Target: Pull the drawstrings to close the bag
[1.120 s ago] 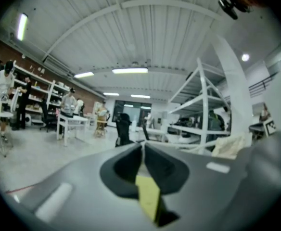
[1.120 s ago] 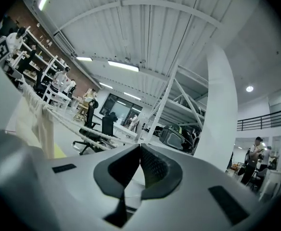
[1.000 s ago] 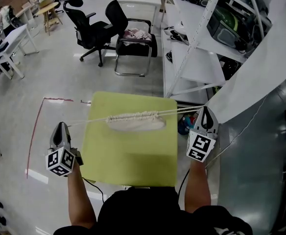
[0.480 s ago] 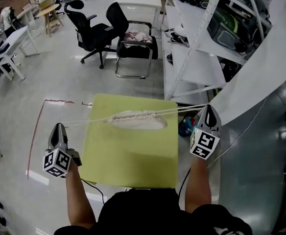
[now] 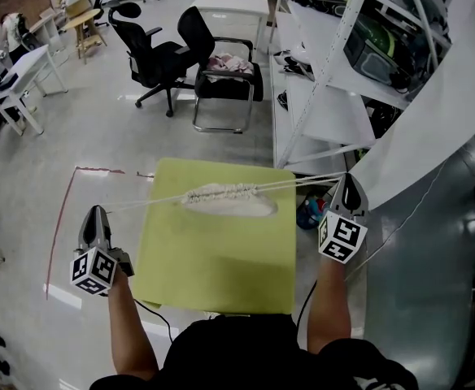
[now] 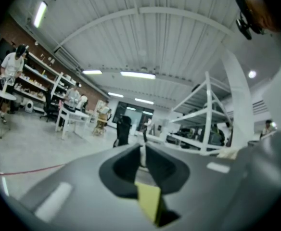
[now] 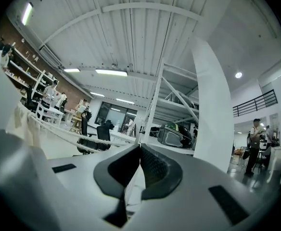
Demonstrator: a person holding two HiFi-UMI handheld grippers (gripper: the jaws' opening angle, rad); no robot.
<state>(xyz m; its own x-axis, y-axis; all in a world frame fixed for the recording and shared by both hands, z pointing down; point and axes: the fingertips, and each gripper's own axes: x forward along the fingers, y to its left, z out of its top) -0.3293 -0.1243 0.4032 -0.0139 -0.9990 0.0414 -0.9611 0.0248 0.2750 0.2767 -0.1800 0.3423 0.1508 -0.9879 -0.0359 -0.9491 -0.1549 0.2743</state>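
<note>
Clearly, both tools are gripping cord. The left tool (image 5: 98, 211) hangs off the green desk (image 5: 213, 258) at its 9 o'clock side, jaws narrowed to a slit and pinching a pale cord end. The right tool (image 5: 347, 179), off the 3 o'clock side, has its jaws pressed together on the other end. The drawstrings (image 5: 302, 184) run taut from each tool to the cream bag (image 5: 225, 200). The bag lies on the desk toward 12 o'clock, with its mouth bunched up.
</note>
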